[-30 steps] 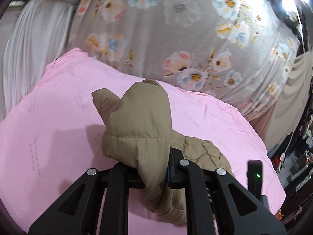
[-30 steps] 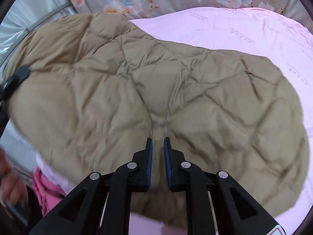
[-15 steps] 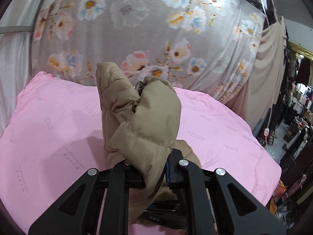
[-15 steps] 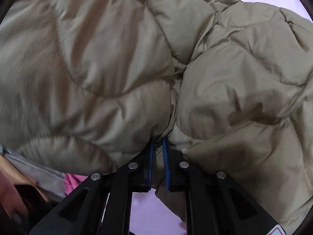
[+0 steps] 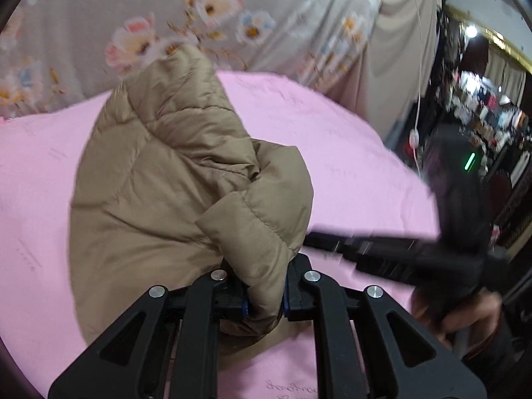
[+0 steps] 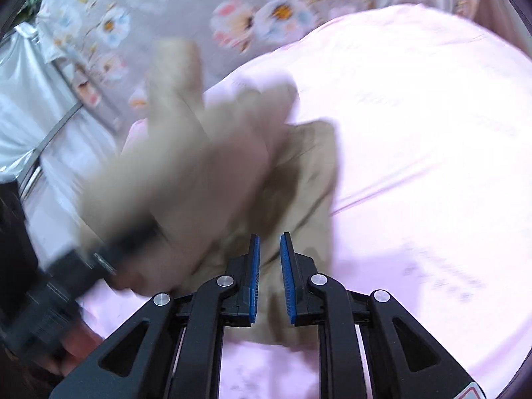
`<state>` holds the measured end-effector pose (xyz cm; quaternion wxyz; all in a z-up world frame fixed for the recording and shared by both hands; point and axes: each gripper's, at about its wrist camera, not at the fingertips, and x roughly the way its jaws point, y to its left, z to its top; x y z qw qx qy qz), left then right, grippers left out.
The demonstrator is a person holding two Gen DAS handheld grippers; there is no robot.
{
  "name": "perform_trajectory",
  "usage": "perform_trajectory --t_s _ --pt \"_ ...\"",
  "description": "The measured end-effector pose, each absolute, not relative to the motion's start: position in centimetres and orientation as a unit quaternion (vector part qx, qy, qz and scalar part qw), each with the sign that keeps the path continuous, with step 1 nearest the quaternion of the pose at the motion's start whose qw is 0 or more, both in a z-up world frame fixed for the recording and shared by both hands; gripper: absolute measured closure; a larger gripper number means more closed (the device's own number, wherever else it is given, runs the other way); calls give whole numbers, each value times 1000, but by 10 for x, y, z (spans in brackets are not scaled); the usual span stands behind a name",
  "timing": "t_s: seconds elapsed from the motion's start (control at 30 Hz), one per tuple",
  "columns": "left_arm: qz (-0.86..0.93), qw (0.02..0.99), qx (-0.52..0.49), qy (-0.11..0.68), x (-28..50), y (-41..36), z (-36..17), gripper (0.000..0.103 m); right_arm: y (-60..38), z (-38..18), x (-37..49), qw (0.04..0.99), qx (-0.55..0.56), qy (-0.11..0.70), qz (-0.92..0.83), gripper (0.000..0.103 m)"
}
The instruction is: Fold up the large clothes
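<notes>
While the jacket lies bunched on the pink sheet:
Left gripper: clamped on a jacket fold.
Right gripper: jaws slightly apart, empty, just above the jacket.
Surface: pink sheet, faint print.
Room: floral curtain behind the sheet; cluttered shelves beyond it.

jacket: tan, quilted
sheet: pink
curtain: grey, with pastel flowers
tool pads: blue
</notes>
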<state>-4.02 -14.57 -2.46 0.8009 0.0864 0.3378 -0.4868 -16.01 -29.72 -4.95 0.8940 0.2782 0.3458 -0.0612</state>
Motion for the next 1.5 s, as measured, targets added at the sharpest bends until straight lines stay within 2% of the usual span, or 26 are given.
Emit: perform_trajectory --t_s 0.07,0.13,0.2,0.27,0.4,0.43,0.5,0.63,0.77,1.0,1.1,1.17,1.2,1.23,1.33,1.5 --pt "-487 788 104 361 -45 -161 -48 91 -303 -38 -163 898 274 336 -77 84" --pt "-482 786 120 368 -50 -168 -63 89 -309 -31 -155 903 269 326 -83 70" --pt "-481 786 131 366 -57 -170 -67 86 -313 -24 -153 909 262 314 -87 60" --pt "-487 785 128 361 -61 -165 -59 78 -319 -14 -144 911 260 306 -89 56" --pt "-510 782 89 346 -63 -144 -29 47 -326 0 -120 909 281 296 -80 53" --pt "-514 785 77 338 -62 -136 -20 44 -327 5 -113 909 289 292 -75 53" --pt "-510 797 55 319 -56 -119 0 44 -323 14 -99 908 299 286 -65 52" --pt "-454 843 34 285 -26 -89 35 44 -316 33 -71 909 292 288 -69 40" --pt "-362 889 26 278 33 -73 56 44 -320 37 -47 899 315 296 -76 40" --pt "-279 909 24 310 116 -97 54 45 -332 15 -15 845 409 327 -103 38" --pt "-279 896 40 343 139 -122 38 45 -323 7 1 835 412 351 -100 36" --pt "-280 887 53 363 148 -140 26 45 -319 2 9 840 383 364 -122 40" --pt "-282 883 57 372 149 -146 20 46 -318 -2 10 844 366 367 -141 58" --pt "-283 878 62 382 150 -152 13 47 -319 -5 10 846 354 368 -154 84" --pt "-287 868 66 400 154 -166 -5 49 -324 -21 -1 849 345 362 -170 92" --pt "-292 855 69 423 153 -184 -38 48 -328 -63 -15 849 310 375 -206 93"
